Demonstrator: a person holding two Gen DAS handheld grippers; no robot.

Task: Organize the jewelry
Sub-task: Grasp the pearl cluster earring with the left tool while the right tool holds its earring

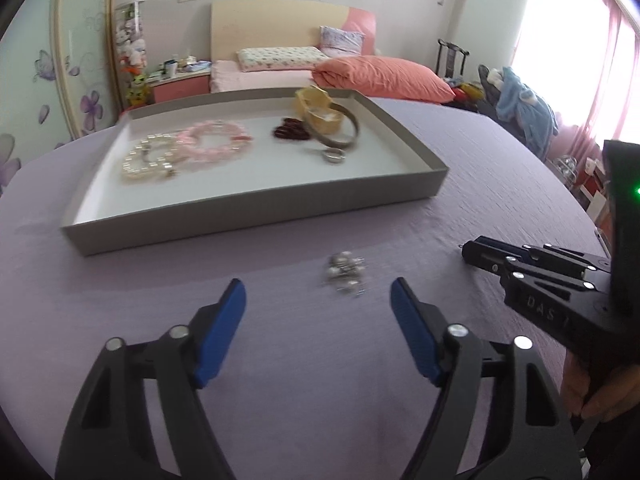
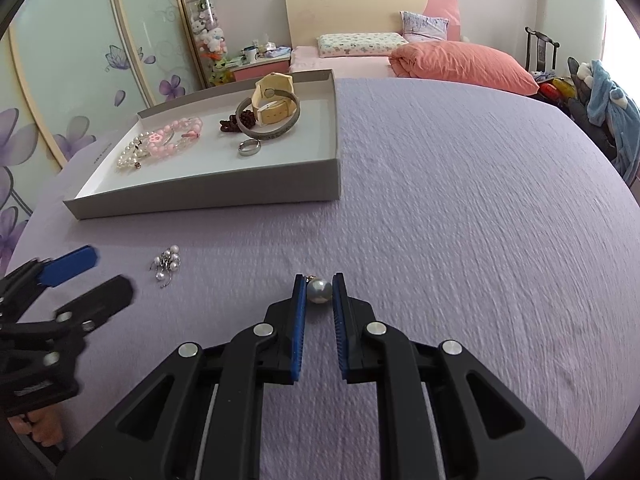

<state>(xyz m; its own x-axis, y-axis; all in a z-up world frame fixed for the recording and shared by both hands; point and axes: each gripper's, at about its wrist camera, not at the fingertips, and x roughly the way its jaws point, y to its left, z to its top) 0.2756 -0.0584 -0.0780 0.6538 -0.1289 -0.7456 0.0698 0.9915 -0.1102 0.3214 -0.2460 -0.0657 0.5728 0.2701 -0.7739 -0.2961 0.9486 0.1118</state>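
A grey tray (image 1: 256, 216) (image 2: 208, 192) lies on the lilac cloth, holding pearl and pink bead bracelets (image 1: 216, 140) (image 2: 168, 142), dark red beads (image 1: 290, 130), a yellow watch (image 2: 274, 100), a grey bangle (image 2: 272, 130) and a silver ring (image 1: 334, 156) (image 2: 250, 147). A small pearl cluster piece (image 1: 344, 274) (image 2: 168, 264) lies on the cloth just ahead of my open left gripper (image 1: 318, 300) (image 2: 86, 276). My right gripper (image 2: 320, 290) (image 1: 466, 248) is shut on a single large pearl (image 2: 319, 290), low over the cloth.
The lilac cloth (image 2: 460, 220) spreads wide to the right of the tray. Beyond it are a bed with an orange pillow (image 2: 464, 64), a wardrobe with flower decals (image 2: 80, 80) at left, and a chair with clothes (image 2: 600, 100) at right.
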